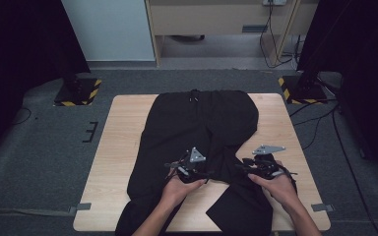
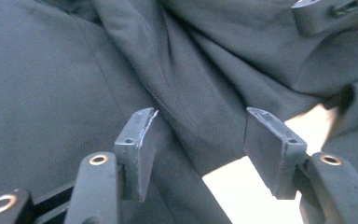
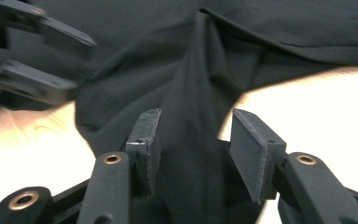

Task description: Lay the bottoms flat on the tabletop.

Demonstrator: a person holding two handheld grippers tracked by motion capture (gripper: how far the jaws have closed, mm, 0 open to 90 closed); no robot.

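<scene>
Trousers (image 1: 197,123) black, spread mid-table (image 1: 123,147) | left gripper (image 1: 189,169) at 6 o'clock, right gripper (image 1: 262,166) at 5, both jaws agape, empty, straddling cloth | step: likely pre-grasp for folding | next: close on fabric

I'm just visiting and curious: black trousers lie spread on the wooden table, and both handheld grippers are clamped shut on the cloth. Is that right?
Not quite. The black trousers do lie spread on the wooden table, but neither gripper is clamped shut. The left gripper view shows the left gripper with its jaws apart over the cloth, and the right gripper view shows the right gripper open too.
</scene>
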